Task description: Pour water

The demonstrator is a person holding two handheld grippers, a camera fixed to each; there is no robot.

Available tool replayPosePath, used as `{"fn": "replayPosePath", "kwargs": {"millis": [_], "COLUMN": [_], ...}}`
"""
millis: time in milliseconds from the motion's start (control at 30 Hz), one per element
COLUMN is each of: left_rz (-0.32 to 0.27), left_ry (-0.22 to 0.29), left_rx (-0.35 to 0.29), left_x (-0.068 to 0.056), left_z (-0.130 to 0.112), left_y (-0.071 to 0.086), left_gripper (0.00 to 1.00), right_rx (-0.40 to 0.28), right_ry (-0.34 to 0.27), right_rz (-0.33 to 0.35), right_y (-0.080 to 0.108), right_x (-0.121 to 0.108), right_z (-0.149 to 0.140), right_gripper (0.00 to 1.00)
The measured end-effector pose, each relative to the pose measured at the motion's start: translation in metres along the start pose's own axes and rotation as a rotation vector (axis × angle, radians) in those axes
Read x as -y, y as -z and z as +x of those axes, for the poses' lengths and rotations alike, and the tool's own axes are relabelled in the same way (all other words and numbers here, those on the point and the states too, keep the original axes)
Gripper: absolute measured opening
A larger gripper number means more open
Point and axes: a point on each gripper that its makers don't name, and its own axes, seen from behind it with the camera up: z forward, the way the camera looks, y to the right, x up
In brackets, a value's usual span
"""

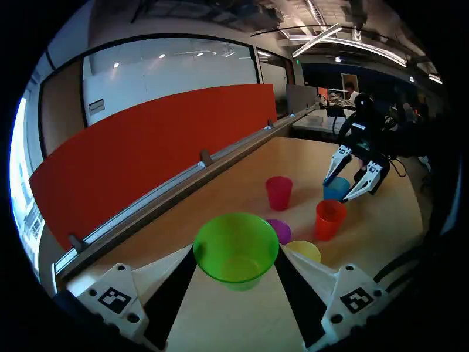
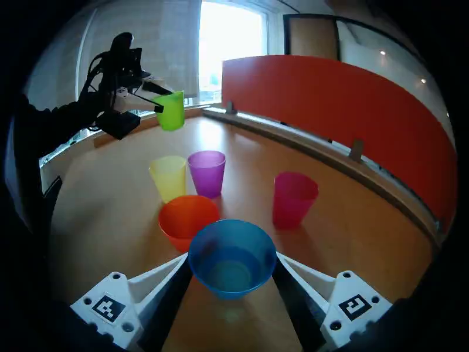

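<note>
My left gripper (image 1: 236, 258) is shut on a green cup (image 1: 236, 249), which it holds upright above the wooden table (image 1: 258, 311). My right gripper (image 2: 233, 267) is shut on a blue cup (image 2: 233, 258) low over the table; something pale, perhaps water, lies at its bottom. In the right gripper view the left gripper (image 2: 157, 101) shows at the far left with the green cup (image 2: 170, 110) raised. The left gripper view has the right gripper (image 1: 350, 180) around the blue cup (image 1: 336, 189) at the far right.
Between the grippers stand a pink cup (image 1: 279, 192), an orange cup (image 1: 329, 219), a purple cup (image 1: 281, 230) and a yellow cup (image 1: 305, 250). A red partition (image 1: 164, 141) with a metal rail (image 1: 176, 185) borders the table's far side.
</note>
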Motion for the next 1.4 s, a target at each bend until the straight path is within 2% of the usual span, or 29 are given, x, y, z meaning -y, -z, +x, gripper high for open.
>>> {"fn": "replayPosePath", "kwargs": {"millis": [567,900,1400], "left_rz": [0.007,-0.004,-0.005], "left_ry": [0.029,0.047,0.102], "left_rx": [-0.045,-0.065,-0.205], "left_x": [-0.008,-0.018,-0.028], "left_z": [0.012,0.022,0.056], "left_y": [-0.002,-0.004,0.003], "left_gripper": [0.88,0.88,0.88], "right_rx": [-0.178,-0.280,-0.343], "right_ry": [-0.012,-0.021,-0.006], "right_rz": [-0.054,-0.075,-0.074], "right_y": [0.025,0.037,0.043], "right_x": [0.000,0.004,0.013], "right_z": [0.064,0.103,0.136], "right_gripper": [0.91,0.91,0.91]}}
